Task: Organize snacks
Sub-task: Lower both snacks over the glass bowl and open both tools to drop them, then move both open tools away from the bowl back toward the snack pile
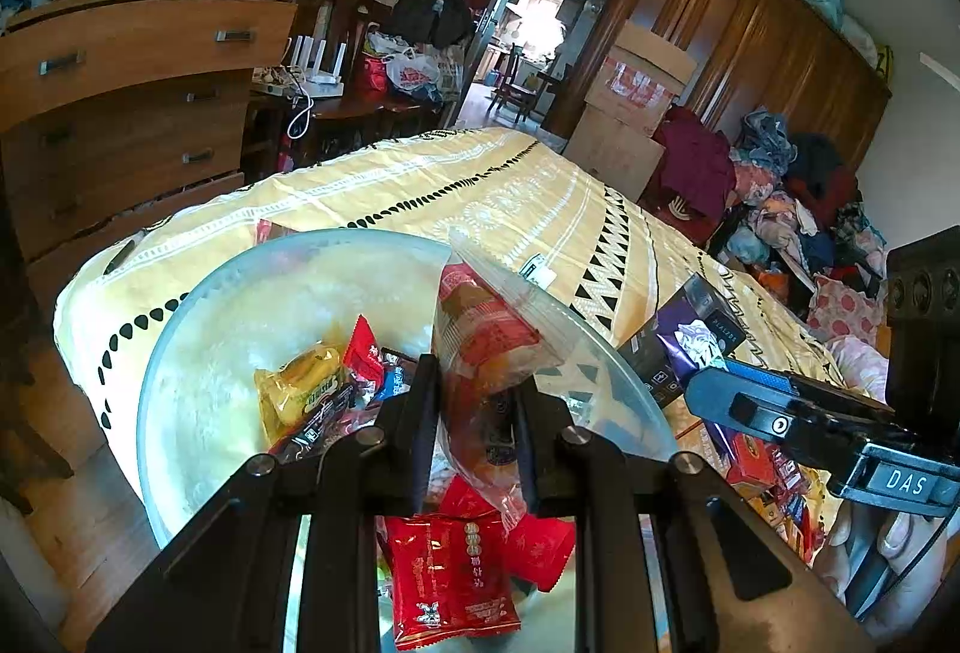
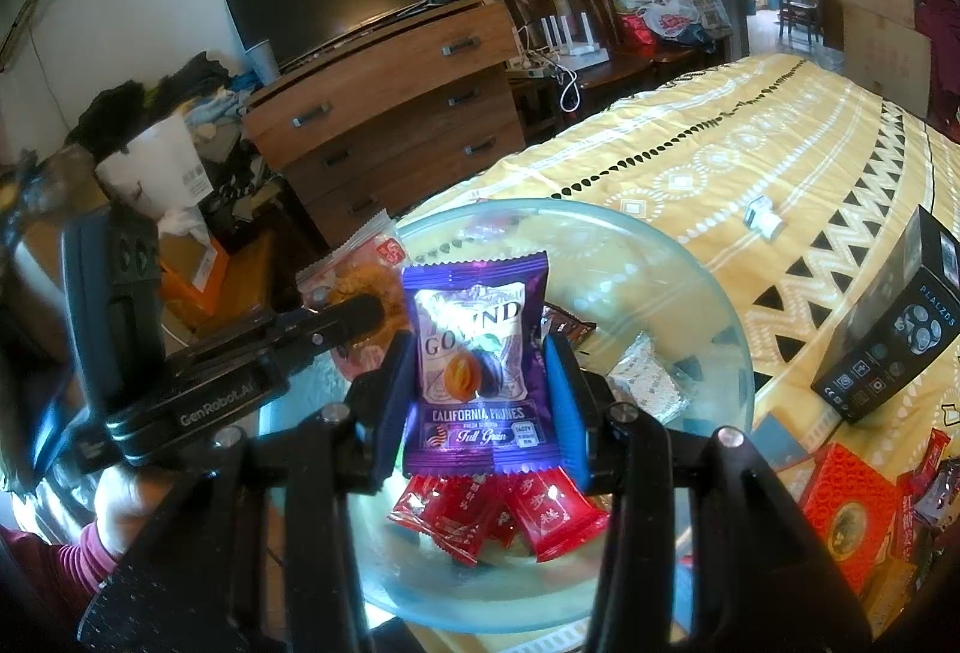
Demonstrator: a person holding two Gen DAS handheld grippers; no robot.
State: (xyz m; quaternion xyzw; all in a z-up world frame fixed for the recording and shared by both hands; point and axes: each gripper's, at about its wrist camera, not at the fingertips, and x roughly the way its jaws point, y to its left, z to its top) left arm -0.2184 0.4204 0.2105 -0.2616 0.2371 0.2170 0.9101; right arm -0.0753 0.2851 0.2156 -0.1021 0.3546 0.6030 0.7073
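Observation:
A clear glass bowl point(image 1: 198, 389) point(image 2: 708, 293) sits on the yellow patterned bedspread point(image 1: 480, 185) and holds several wrapped snacks, among them red packets point(image 1: 450, 575) point(image 2: 540, 515) and a yellow one point(image 1: 300, 389). My left gripper point(image 1: 477, 413) is shut on a clear-wrapped orange and red pastry packet point(image 1: 486, 335) above the bowl; the packet also shows in the right wrist view point(image 2: 354, 281). My right gripper point(image 2: 480, 401) is shut on a purple California prunes packet point(image 2: 477, 353) over the bowl; the packet also shows in the left wrist view point(image 1: 696, 335).
A black box point(image 2: 894, 341) stands on the bed right of the bowl. Loose red and orange snack boxes point(image 2: 852, 521) lie at the near right. A small white item point(image 2: 762, 218) lies beyond. A wooden dresser point(image 2: 390, 113) stands left of the bed.

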